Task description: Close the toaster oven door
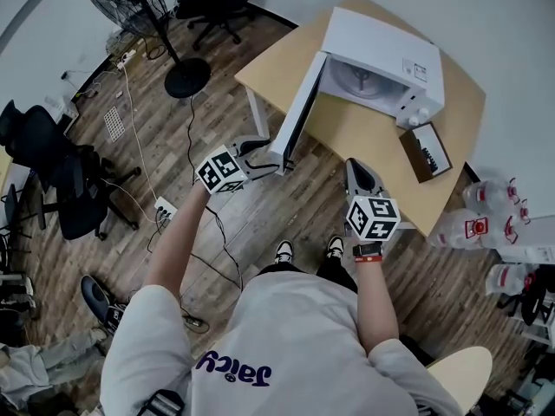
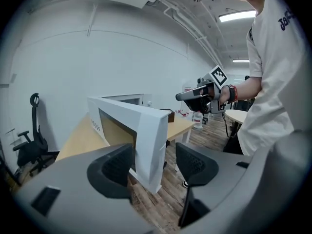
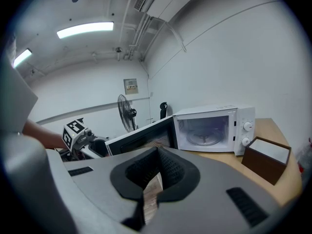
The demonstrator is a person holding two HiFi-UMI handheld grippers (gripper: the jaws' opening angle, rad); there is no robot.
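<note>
A white oven point(image 1: 381, 59) stands on the wooden table point(image 1: 368, 137), its door point(image 1: 297, 120) swung wide out over the table's left edge. My left gripper point(image 1: 270, 154) is at the door's free end, open, one jaw on each side of the door edge point(image 2: 146, 135); a gap shows beside the right pad point(image 2: 195, 162). My right gripper point(image 1: 360, 173) hovers near the table's front edge, shut and empty, its pads point(image 3: 168, 165) meeting. In the right gripper view the oven's cavity point(image 3: 214, 128) and the door's inner face point(image 3: 141, 138) are visible.
A small brown box point(image 1: 427, 152) sits on the table to the right of the oven. A standing fan point(image 1: 147, 16) and black office chairs point(image 1: 52, 167) are to the left on the wood floor. Water bottles point(image 1: 486, 211) lie at the right. Cables cross the floor.
</note>
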